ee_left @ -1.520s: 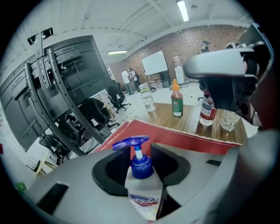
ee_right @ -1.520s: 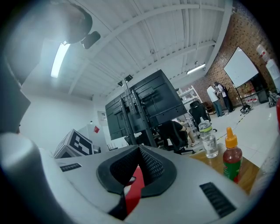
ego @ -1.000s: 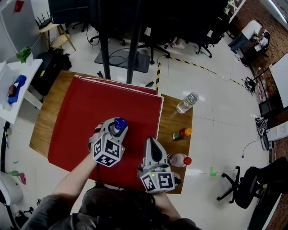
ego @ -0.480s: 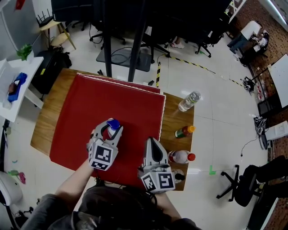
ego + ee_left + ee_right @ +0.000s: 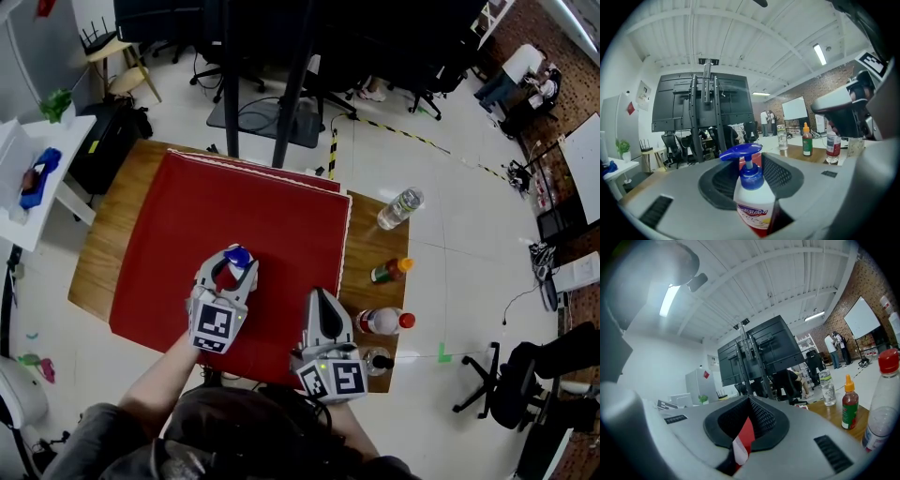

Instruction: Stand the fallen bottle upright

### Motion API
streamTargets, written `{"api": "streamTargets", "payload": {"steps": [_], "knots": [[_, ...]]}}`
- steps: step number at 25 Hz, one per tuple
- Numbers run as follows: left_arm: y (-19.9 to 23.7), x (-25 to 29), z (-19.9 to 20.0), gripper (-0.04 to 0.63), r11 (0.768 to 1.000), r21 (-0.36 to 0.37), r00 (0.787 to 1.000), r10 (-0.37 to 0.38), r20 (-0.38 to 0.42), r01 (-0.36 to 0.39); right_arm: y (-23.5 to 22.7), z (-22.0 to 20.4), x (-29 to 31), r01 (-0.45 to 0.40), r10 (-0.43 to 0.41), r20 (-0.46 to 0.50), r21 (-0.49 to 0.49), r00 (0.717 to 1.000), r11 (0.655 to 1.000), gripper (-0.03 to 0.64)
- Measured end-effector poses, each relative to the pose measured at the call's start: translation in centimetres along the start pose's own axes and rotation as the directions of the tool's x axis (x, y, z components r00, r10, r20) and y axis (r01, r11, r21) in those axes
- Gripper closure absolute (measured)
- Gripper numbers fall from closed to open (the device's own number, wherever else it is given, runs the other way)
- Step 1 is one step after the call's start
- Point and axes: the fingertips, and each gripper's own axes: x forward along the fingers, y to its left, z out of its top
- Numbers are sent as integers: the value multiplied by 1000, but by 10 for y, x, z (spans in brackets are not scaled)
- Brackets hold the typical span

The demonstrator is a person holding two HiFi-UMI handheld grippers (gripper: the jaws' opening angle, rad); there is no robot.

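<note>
Left gripper view: white pump bottle (image 5: 751, 199), blue pump head, upright, gripped by left gripper (image 5: 751, 161) fingers (image 5: 782, 172); right gripper (image 5: 749, 403) fingers closed, empty.

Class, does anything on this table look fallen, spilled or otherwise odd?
Nothing stands out. The pump bottle sits roughly upright in the left gripper's jaws. The water bottle, sauce bottle and red-capped bottle stand upright on the table's right side. No spill.
</note>
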Motion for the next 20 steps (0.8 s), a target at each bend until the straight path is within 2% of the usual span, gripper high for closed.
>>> {"api": "streamTargets", "payload": {"steps": [5, 11, 12, 14, 20], "knots": [[2, -4, 0, 410, 1000, 14, 999, 26, 25, -26, 3, 3, -7, 15, -15, 7, 4, 1000, 1000, 606], [0, -2, -2, 400, 999, 51, 1000, 9, 16, -9, 4, 6, -17, 37, -37, 15, 3, 999, 999, 606], [0, -2, -2, 393, 999, 52, 1000, 9, 9, -9, 5, 7, -18, 38, -38, 16, 2, 999, 999, 606], [2, -3, -5, 335, 999, 44, 1000, 12, -2, -11, 8, 7, -20, 39, -39, 17, 1, 999, 999, 606], [8, -6, -8, 269, 1000, 7, 1000, 7, -7, -7, 10, 8, -22, 51, -51, 16, 0, 999, 999, 606]]}}
